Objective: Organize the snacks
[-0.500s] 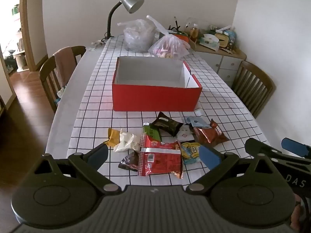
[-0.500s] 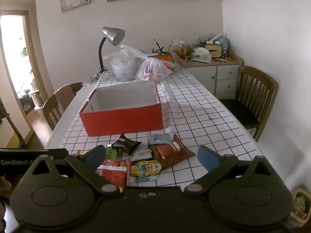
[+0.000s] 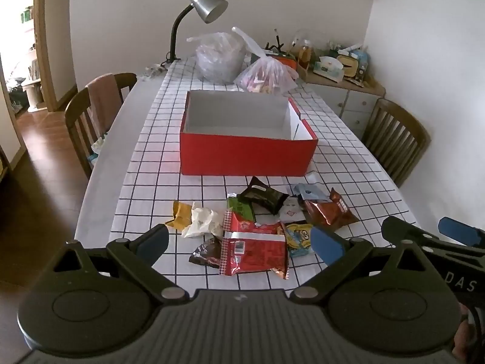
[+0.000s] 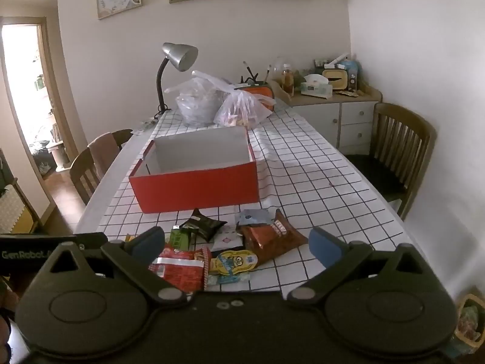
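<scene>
Both my left gripper (image 3: 241,242) and right gripper (image 4: 236,244) gape wide, holding nothing, above crinkly foil snack packets (image 3: 257,230) near the open red cardboard box (image 3: 247,153).

A red box (image 3: 247,157) with a white inside is sitting open-topped on the checked cloth, nothing showing inside it. Just in front of it, a loose heap of snack packets is lying flat. A large red packet (image 3: 254,250) is lying nearest the camera, overlapping a dark brown wrapper (image 3: 206,251) at its left. A yellow cartoon packet (image 3: 298,236) is touching its right edge. Beyond, a black packet (image 3: 263,195) is resting partly on a green one (image 3: 239,207). A shiny brown packet (image 3: 329,212) is lying at the right, with a pale blue one (image 3: 309,191) behind it. A cream wrapper (image 3: 203,223) and a yellow one (image 3: 182,212), possibly crumpled, are sitting at the left.
</scene>
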The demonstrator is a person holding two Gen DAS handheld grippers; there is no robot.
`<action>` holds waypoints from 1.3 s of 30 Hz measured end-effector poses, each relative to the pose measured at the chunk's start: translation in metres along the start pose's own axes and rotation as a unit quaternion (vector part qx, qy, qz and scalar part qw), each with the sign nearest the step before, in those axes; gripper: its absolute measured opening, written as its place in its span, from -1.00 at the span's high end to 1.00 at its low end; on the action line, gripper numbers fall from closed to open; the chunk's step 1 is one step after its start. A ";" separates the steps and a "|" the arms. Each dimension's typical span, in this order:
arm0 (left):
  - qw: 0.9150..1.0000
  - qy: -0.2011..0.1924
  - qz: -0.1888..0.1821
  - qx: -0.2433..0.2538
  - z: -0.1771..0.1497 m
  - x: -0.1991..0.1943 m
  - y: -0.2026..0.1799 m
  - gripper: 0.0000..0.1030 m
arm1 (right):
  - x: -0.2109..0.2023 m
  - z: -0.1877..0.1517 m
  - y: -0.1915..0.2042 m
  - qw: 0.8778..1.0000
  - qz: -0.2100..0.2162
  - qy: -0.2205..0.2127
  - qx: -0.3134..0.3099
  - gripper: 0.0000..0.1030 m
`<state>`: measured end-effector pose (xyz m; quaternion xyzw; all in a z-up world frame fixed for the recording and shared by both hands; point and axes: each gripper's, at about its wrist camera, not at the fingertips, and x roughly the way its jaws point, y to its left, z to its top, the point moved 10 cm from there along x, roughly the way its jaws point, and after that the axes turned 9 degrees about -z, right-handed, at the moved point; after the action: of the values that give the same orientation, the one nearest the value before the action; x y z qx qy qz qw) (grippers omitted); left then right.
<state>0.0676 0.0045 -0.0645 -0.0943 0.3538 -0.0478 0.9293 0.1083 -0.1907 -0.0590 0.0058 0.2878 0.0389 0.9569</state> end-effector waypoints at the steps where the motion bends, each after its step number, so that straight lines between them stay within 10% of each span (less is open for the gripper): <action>1: 1.000 -0.001 -0.001 -0.001 0.001 0.000 0.000 -0.95 | -0.003 0.000 0.000 1.000 0.002 -0.001 0.000 -0.97; 39: 1.000 -0.011 -0.012 0.022 0.011 0.001 -0.004 -0.93 | -0.009 0.004 -0.003 1.000 -0.001 -0.025 0.016 -0.93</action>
<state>0.0759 0.0015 -0.0562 -0.0783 0.3416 -0.0660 0.9343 0.1034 -0.1939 -0.0508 0.0224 0.2642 0.0334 0.9636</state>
